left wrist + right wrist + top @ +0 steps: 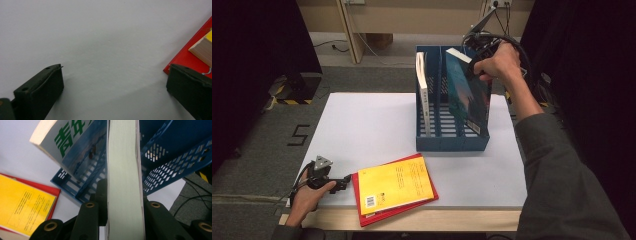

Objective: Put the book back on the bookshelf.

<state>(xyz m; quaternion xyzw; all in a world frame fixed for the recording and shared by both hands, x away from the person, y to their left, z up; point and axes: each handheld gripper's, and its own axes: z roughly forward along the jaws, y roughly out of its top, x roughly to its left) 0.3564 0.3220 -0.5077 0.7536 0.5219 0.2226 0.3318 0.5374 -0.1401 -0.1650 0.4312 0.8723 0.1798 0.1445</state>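
A blue three-slot file rack (452, 142) stands on the white table (362, 125). A white book (423, 95) stands upright in its left slot. My right gripper (472, 67) is shut on the top of a teal-covered book (469, 92), which tilts with its lower end in the right slot. In the right gripper view the jaws clamp that book's pale page edge (125, 182), beside the book with green lettering (72, 142) and the rack (170, 165). My left gripper (347, 181) rests open on the table near the front left edge, with nothing between its jaws (115, 85).
A yellow book (394, 184) lies on a red book (362, 215) at the table's front edge, just right of my left gripper; both also appear as the yellow book (22, 205) and the red book (185, 55). Cables and a floor box lie beyond the table.
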